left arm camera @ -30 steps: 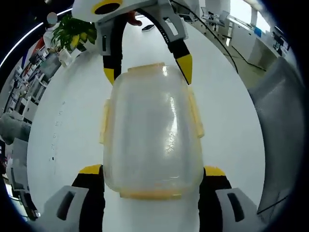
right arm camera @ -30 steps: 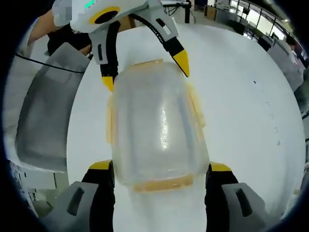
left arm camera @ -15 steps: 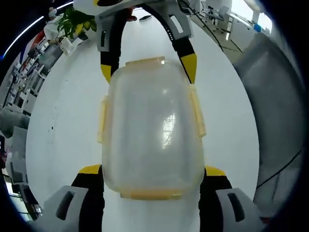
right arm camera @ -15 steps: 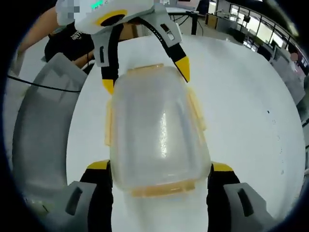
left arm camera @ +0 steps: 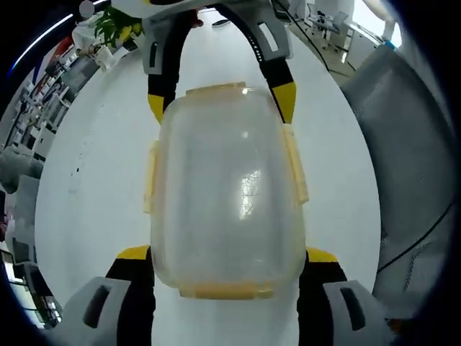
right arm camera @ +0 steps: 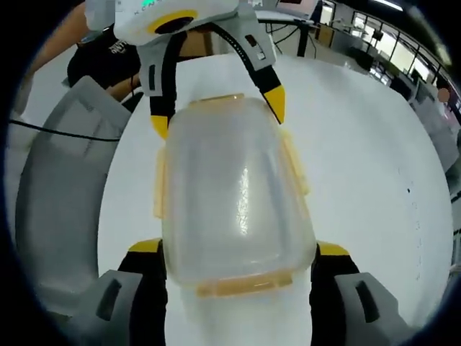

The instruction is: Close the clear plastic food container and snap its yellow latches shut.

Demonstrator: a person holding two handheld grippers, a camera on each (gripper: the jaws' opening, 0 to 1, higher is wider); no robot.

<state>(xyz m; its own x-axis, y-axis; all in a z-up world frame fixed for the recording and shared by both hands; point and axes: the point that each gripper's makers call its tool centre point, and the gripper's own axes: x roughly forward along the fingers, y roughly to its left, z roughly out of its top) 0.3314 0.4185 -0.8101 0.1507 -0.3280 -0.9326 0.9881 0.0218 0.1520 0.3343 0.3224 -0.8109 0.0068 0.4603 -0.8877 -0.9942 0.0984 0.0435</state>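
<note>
A clear plastic food container (left arm camera: 227, 187) with its lid on lies lengthwise over the white table, held at both ends. My left gripper (left arm camera: 227, 254) is shut on its near end, one jaw against each side wall. At the far end my right gripper (left arm camera: 221, 102) clasps the corners with its yellow tips. The right gripper view has the same container (right arm camera: 234, 194), with my right gripper (right arm camera: 234, 249) shut on the near end and the left gripper (right arm camera: 217, 113) on the far end. Yellow latches (left arm camera: 295, 171) on the long sides flare outward. The end latch (left arm camera: 216, 290) lies flat.
The white round table (left arm camera: 94, 166) stretches around the container. A grey chair (left arm camera: 403, 144) stands at the table's edge, also the grey chair (right arm camera: 57, 187). A potted plant (left arm camera: 115, 29) sits at the far end. A person (right arm camera: 101, 58) in dark clothes is behind the left gripper.
Both views have shifted a little against the table and chair, while the container stays fixed between both pairs of jaws. The latches look the same.
</note>
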